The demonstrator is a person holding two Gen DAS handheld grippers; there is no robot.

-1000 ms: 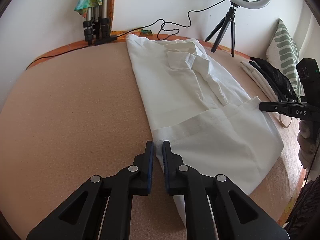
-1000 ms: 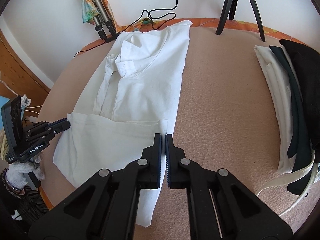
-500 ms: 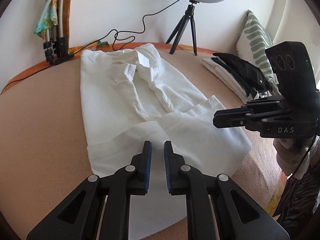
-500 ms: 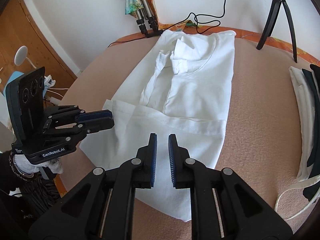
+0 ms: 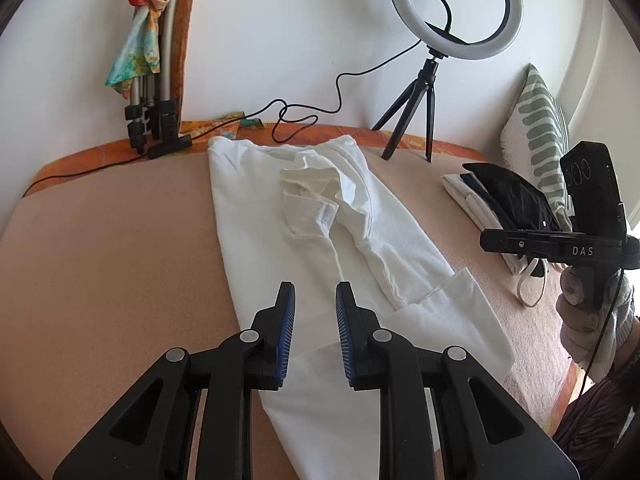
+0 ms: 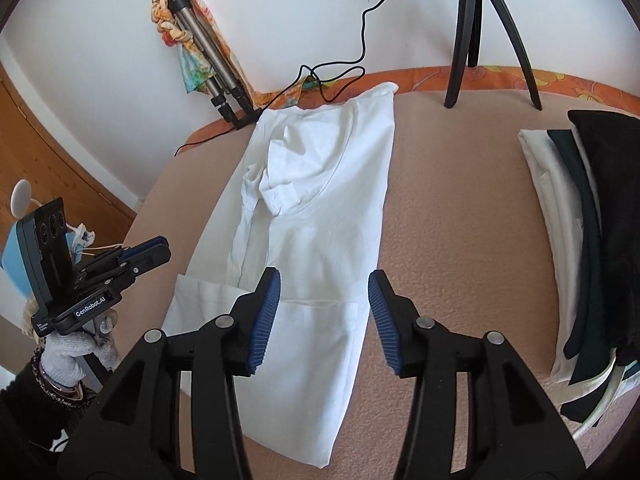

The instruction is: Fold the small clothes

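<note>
Nearest to the left wrist camera, the left gripper (image 5: 315, 300) is held with its blue-padded fingers parted and nothing between them, above the near part of a white shirt (image 5: 320, 248). In the right wrist view the right gripper (image 6: 324, 292) is spread wider, likewise empty, over the same garment (image 6: 320, 220). The shirt is laid lengthwise on a peach, textured bed surface (image 5: 112, 264), its sides folded inward, a sleeve bunched near the middle and the lower hem turned up across the body. Whether the fingertips touch the cloth cannot be told.

To the right of the shirt, well apart from it, a stack of folded clothes (image 6: 580, 220) in white, dark green and black is seen; its right side is cut off by the frame edge. A green-patterned cushion (image 5: 540, 136) is propped behind it.

At the far edge an orange patterned sheet (image 6: 500, 76) is exposed along the white wall (image 5: 280, 20). A ring light (image 5: 456, 8) on a small black tripod (image 5: 416, 120) stands there, with its cable (image 5: 304, 116) trailing beside the shirt's collar end. A folded metal stand (image 5: 156, 92), draped with a colourful scarf (image 5: 138, 44), leans against the wall. A wooden panel (image 6: 60, 168) is seen at the left in the right wrist view.
</note>
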